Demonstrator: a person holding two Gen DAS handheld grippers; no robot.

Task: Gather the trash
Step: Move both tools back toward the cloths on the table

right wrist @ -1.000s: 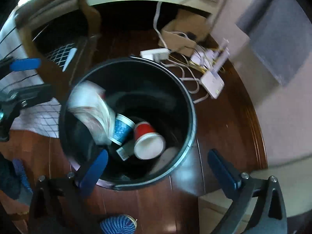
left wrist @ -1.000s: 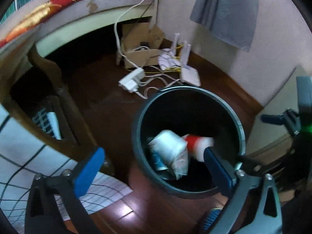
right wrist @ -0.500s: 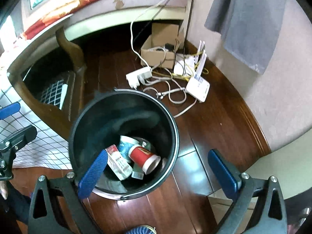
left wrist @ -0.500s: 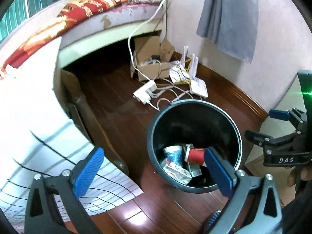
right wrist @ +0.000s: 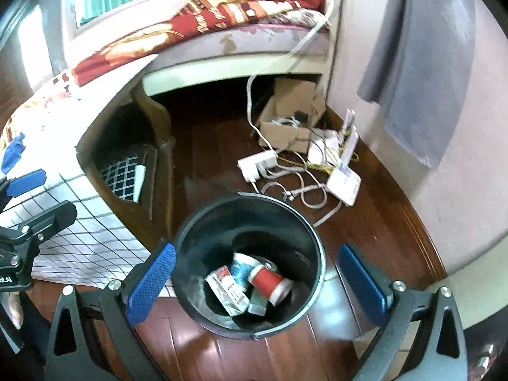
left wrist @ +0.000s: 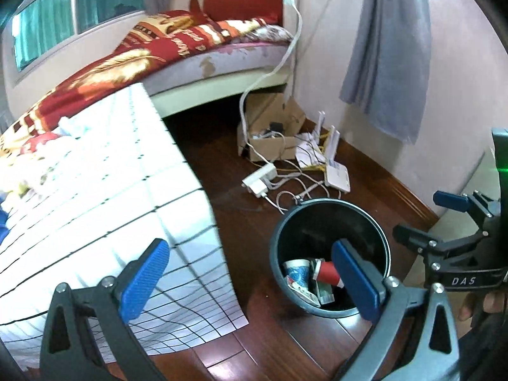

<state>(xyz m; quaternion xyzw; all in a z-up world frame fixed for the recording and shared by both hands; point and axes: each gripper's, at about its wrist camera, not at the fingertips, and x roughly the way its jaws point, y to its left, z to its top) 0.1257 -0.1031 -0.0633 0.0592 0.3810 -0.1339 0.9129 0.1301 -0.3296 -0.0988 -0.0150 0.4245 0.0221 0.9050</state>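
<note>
A dark round trash bin [left wrist: 330,204] [right wrist: 314,231] stands on the wooden floor. At its bottom lie a red paper cup [left wrist: 327,272] [right wrist: 270,284], a blue-and-white cup [left wrist: 297,270] [right wrist: 241,266] and a crumpled wrapper [right wrist: 227,292]. My left gripper [left wrist: 250,281] is open and empty, high above the floor to the left of the bin. My right gripper [right wrist: 257,281] is open and empty, well above the bin. Each gripper shows at the edge of the other's view.
A table with a white checked cloth [left wrist: 95,206] [right wrist: 73,238] stands left of the bin. Behind are a bed [left wrist: 177,47], a cardboard box [left wrist: 273,133], a power strip [left wrist: 258,177], a white router [left wrist: 336,176] and loose cables. A grey cloth [left wrist: 387,47] hangs on the wall.
Both grippers have risen up and back from the bin, which now looks smaller. The wrapper that was falling a second ago now lies at the bin's bottom. More of the bed and table shows.
</note>
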